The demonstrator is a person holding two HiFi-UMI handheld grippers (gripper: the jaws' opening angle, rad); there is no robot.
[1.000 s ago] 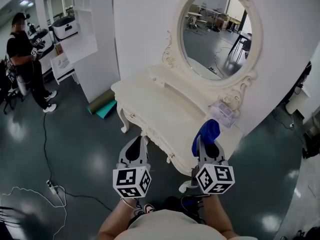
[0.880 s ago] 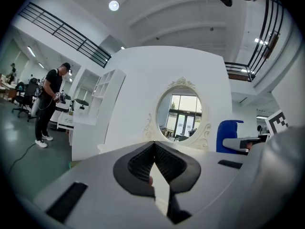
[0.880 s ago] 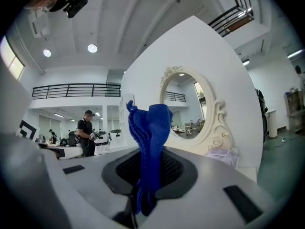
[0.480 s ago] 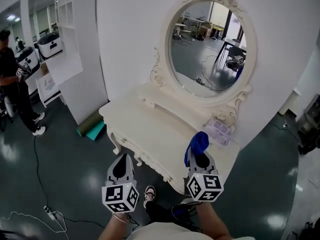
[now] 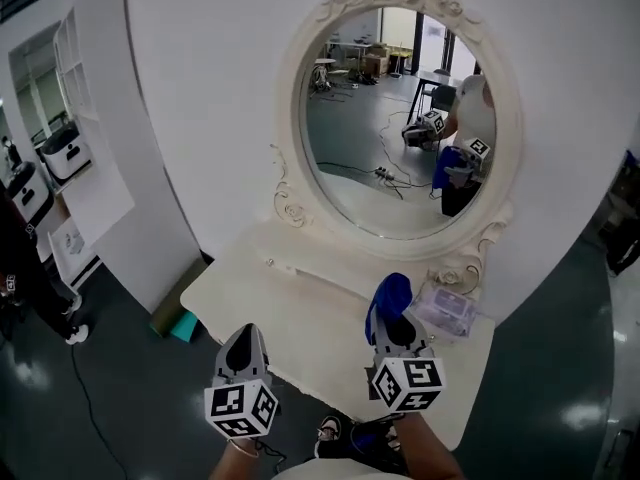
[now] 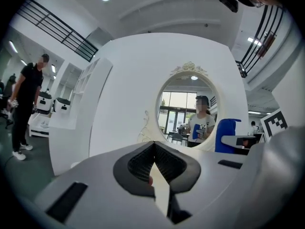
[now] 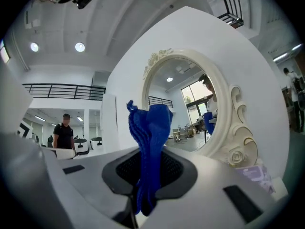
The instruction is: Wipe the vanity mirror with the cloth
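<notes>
Barely started, I'd say. The right tongs (image 5: 393, 318) are clamped on the blue cloth (image 5: 391, 290), which sticks up over the bench (image 5: 300, 308), well short of the vanity mirror (image 5: 390, 138). The left tongs (image 5: 246, 336) are pinched together with nothing in them. The cloth isn't touching the glass yet, so all the wiping is left.

I am standing in front of the cream carved vanity table (image 5: 300, 313), and the oval cream-framed vanity mirror (image 5: 400, 138) is rising from its rear edge. A clear plastic box (image 5: 447, 313) is sitting on the tabletop at the right, just below the mirror's frame. My right gripper (image 5: 397, 326) is hovering over the table left of the box, with the blue cloth (image 5: 388, 293) standing up between its jaws. My left gripper (image 5: 245, 333) is hanging further left, over the table's front edge. A white shelf unit (image 5: 85, 178) is standing well off to the left.
</notes>
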